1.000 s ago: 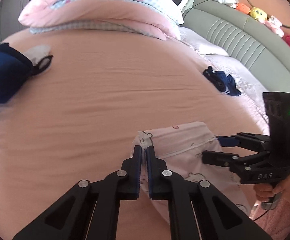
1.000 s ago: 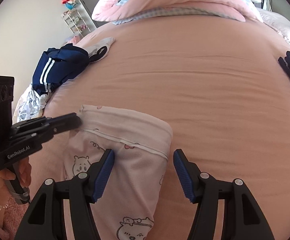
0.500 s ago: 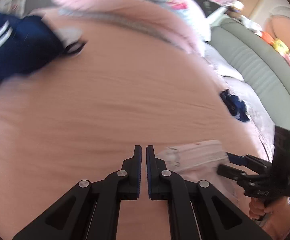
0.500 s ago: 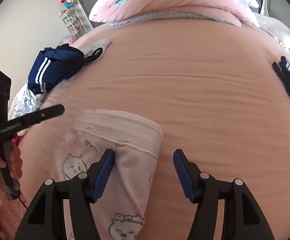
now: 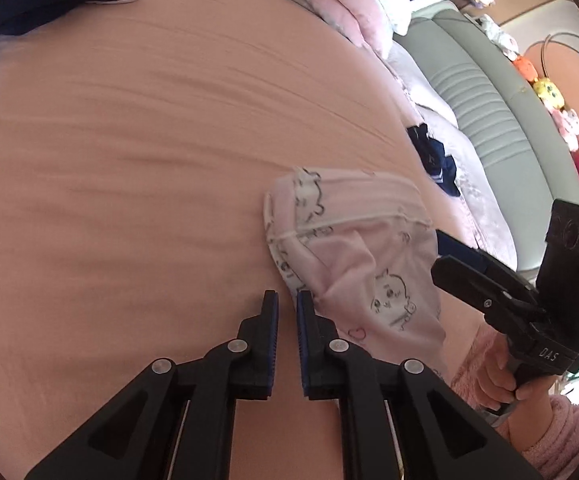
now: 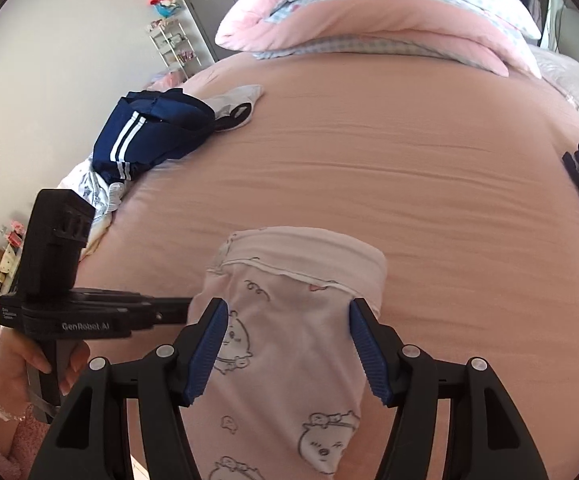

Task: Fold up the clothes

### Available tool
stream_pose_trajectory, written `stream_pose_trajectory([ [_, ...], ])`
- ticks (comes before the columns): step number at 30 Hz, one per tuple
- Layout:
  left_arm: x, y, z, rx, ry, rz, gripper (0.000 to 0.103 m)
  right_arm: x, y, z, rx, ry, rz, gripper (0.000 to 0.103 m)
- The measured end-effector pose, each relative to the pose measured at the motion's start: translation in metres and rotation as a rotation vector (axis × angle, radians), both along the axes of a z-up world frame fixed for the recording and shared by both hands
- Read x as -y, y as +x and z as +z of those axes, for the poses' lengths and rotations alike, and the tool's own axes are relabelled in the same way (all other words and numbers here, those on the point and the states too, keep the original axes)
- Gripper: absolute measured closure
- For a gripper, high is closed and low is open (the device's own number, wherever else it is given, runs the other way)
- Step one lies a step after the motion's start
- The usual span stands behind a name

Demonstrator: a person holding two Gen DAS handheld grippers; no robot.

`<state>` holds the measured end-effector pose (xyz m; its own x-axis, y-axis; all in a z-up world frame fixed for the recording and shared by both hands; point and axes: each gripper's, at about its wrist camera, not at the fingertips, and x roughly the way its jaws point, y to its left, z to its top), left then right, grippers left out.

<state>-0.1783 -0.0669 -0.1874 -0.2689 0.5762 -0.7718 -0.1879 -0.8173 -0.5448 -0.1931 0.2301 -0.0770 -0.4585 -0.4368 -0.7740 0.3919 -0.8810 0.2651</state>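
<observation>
A second ago our left claw (image 5: 286, 300) was clamped on the waistband corner of the pink printed trousers (image 5: 353, 248); now its jaws stand almost together on nothing, just beside the garment's left edge. The trousers lie folded on the pink bed (image 5: 149, 140), nearer the foot. Our right claw (image 6: 285, 316) hangs above them as before, jaws apart, no pad pressing the cloth. The left wrist view alone shows the green headboard (image 5: 489, 92) with plush toys (image 5: 545, 88), and the person's hand (image 5: 501, 376) on the right claw's handle. The right wrist view alone shows the navy striped garment (image 6: 149, 132), the shelf rack (image 6: 171, 44) and the folded quilt (image 6: 377, 8) whole.
</observation>
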Motion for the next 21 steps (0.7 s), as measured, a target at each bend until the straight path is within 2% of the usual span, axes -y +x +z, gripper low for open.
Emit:
stream_pose_trajectory([
  [2,-0.001,0.000,0.002,0.002,-0.082,0.001,0.095,0.002,0.003,0.000,-0.017,0.030,-0.001,0.040],
  [3,0.000,0.000,0.004,0.002,-0.081,0.007,0.095,0.001,0.002,-0.001,-0.012,0.036,-0.009,0.040],
  [6,0.003,0.004,0.012,-0.011,-0.005,0.011,0.093,-0.006,0.003,0.004,-0.015,0.031,-0.038,0.040],
  [7,0.001,0.007,0.015,-0.020,0.006,0.004,0.084,-0.010,0.005,0.007,-0.021,0.026,-0.048,0.040],
  [8,-0.001,0.010,0.015,-0.024,0.019,-0.001,0.068,-0.013,0.007,0.010,-0.025,0.021,-0.055,0.040],
  [10,-0.005,0.016,0.014,-0.014,0.062,-0.006,0.046,-0.019,0.012,0.013,-0.022,0.012,-0.056,0.040],
  [11,-0.011,0.018,0.012,-0.018,0.044,-0.018,0.046,-0.020,0.015,0.012,-0.013,0.007,-0.049,0.040],
  [14,-0.033,0.024,0.008,-0.050,-0.112,-0.080,0.047,-0.018,0.024,-0.002,0.023,0.041,-0.038,0.040],
  [15,-0.040,0.026,0.006,-0.060,-0.165,-0.101,0.049,-0.017,0.026,-0.009,0.039,0.075,-0.039,0.040],
  [16,-0.047,0.029,0.007,-0.085,-0.232,-0.129,0.057,-0.018,0.027,-0.015,0.042,0.129,-0.056,0.041],
  [18,-0.050,0.029,0.015,-0.118,-0.344,-0.119,0.057,-0.021,0.028,-0.026,0.050,0.228,-0.093,0.041],
  [19,-0.047,0.027,0.020,-0.135,-0.377,-0.093,0.057,-0.029,0.027,-0.027,0.053,0.234,-0.114,0.041],
  [21,-0.039,0.023,0.034,-0.193,-0.341,-0.038,0.059,-0.045,0.022,-0.018,0.050,0.179,-0.165,0.041],
])
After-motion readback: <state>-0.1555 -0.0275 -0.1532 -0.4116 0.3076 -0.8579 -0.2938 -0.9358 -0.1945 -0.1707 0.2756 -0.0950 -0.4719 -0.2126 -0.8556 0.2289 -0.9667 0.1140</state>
